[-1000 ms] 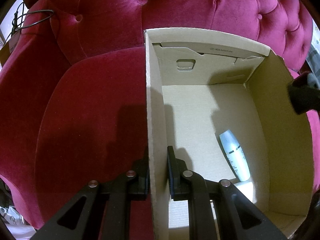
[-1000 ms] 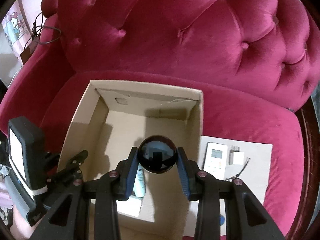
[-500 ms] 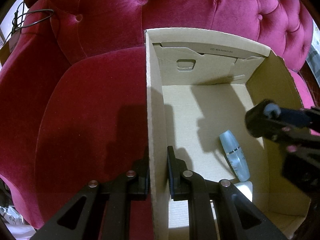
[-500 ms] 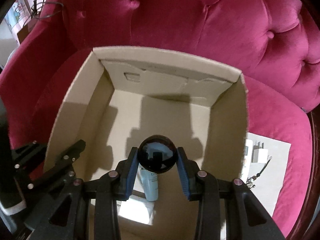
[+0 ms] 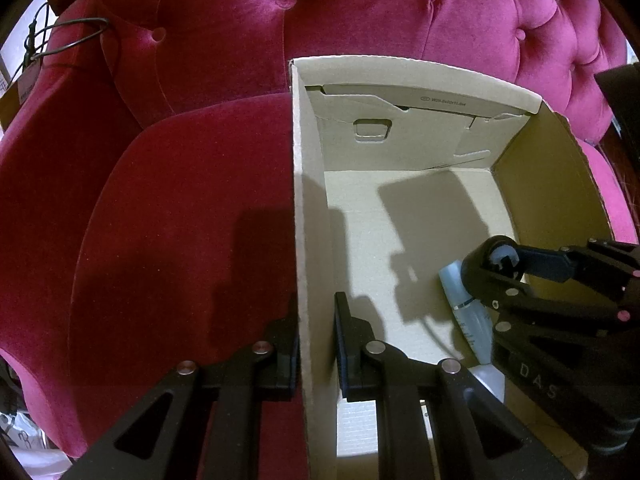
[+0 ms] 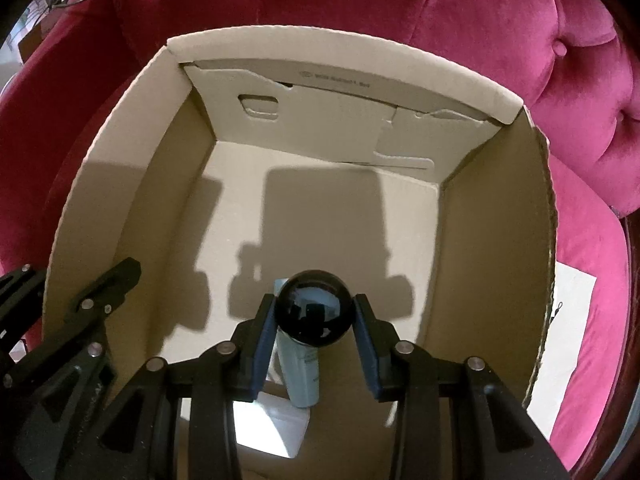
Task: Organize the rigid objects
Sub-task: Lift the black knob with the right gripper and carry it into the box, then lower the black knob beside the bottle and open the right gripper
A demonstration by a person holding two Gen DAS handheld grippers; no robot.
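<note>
An open cardboard box (image 5: 416,80) (image 6: 344,48) sits on a magenta velvet sofa. My left gripper (image 5: 316,344) is shut on the box's left wall, one finger inside and one outside. My right gripper (image 6: 314,320) is shut on a glossy black ball (image 6: 314,310) and holds it inside the box, above a pale blue bottle (image 6: 302,376) lying on the box floor. In the left wrist view the right gripper (image 5: 496,276) and ball (image 5: 486,268) sit over the bottle (image 5: 472,320) at the box's right side.
A white flat item (image 6: 276,428) lies on the box floor near the bottle. A sheet of white paper (image 6: 570,320) lies on the sofa seat right of the box. A black wire (image 5: 60,38) hangs at the sofa's left arm.
My right gripper has moved forward and down into the box with the ball, now low over the bottle. My left gripper has kept its hold on the box wall.
</note>
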